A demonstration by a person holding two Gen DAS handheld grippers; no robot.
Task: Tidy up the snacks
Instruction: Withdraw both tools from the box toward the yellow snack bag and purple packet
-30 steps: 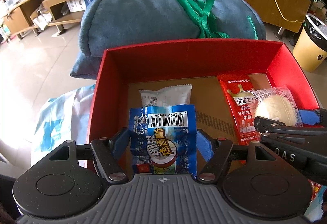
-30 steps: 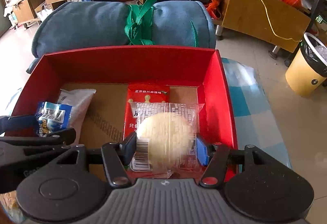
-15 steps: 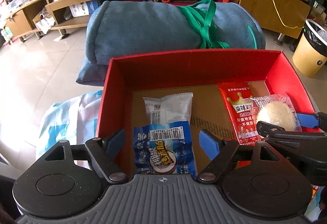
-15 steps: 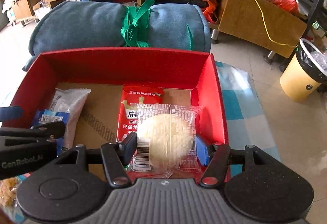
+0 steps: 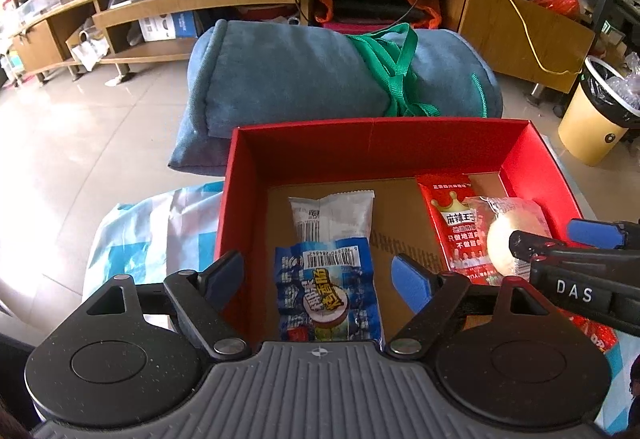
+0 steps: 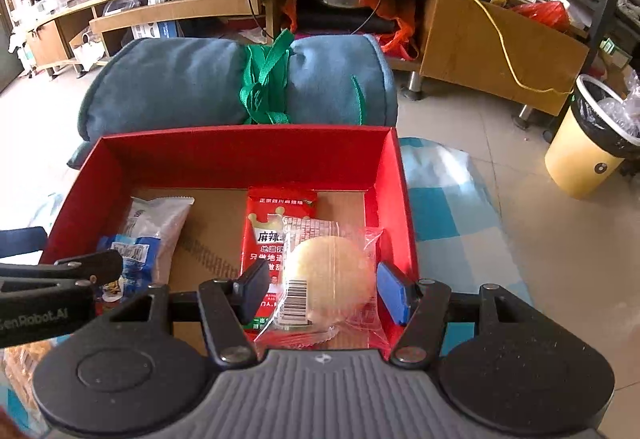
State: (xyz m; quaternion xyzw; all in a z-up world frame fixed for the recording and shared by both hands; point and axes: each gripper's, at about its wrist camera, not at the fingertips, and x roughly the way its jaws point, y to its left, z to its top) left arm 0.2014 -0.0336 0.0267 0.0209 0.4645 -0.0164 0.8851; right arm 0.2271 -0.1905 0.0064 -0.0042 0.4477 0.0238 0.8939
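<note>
Two hand-held grippers over red box point(image 5: 372, 147): left point(image 5: 318, 275) wide w/ blue packet point(image 5: 330, 297) between; right point(image 6: 320, 291) wide around bun point(image 6: 328, 279).

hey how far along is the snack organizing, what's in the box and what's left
Done: four snacks lie in the red box: white packet, blue packet, red packet, wrapped bun. In hand: nothing; left gripper and right gripper both stand open. Left: something orange shows outside the box, unclear.
</note>
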